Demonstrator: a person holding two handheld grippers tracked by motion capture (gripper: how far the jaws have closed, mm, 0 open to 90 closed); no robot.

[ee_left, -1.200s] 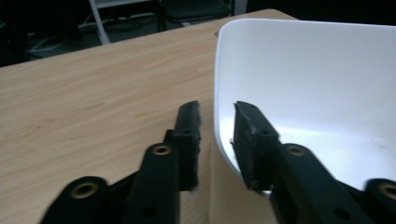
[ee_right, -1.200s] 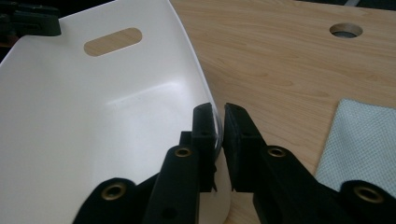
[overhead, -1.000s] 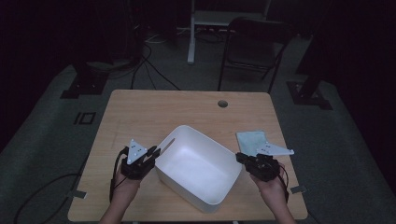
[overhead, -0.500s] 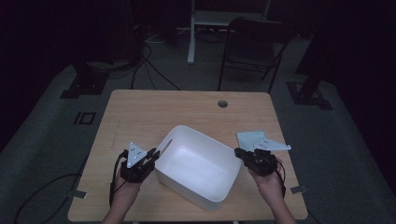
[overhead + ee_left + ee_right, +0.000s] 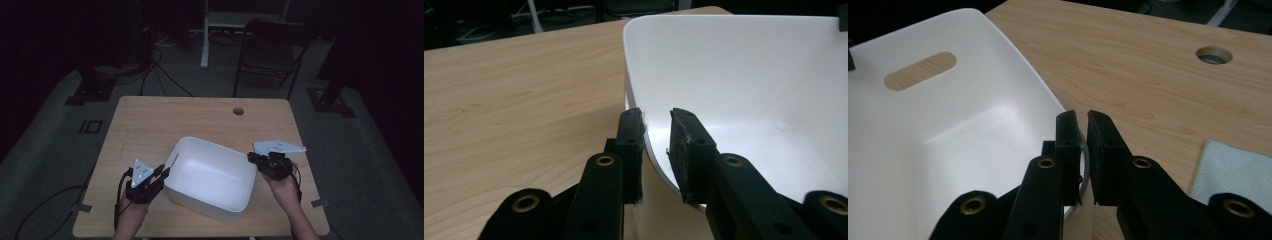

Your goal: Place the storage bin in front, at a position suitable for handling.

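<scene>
A white plastic tub stands slantwise on the wooden table. My left gripper is at its left rim. In the left gripper view the tub has its rim between the jaws of the left gripper, which have just been opening; the outer pad lies against the wall and the inner one stands off it. My right gripper is at the right rim. Seen from the right gripper view, the right gripper is shut on the tub's thin edge.
A pale blue cloth lies on the table just right of the right gripper, also in the high view. A round cable hole is at the table's far side. A dark chair stands beyond the table.
The right hand has shifted slightly toward the far side of the table. The tub and the left hand stay about where they were.
</scene>
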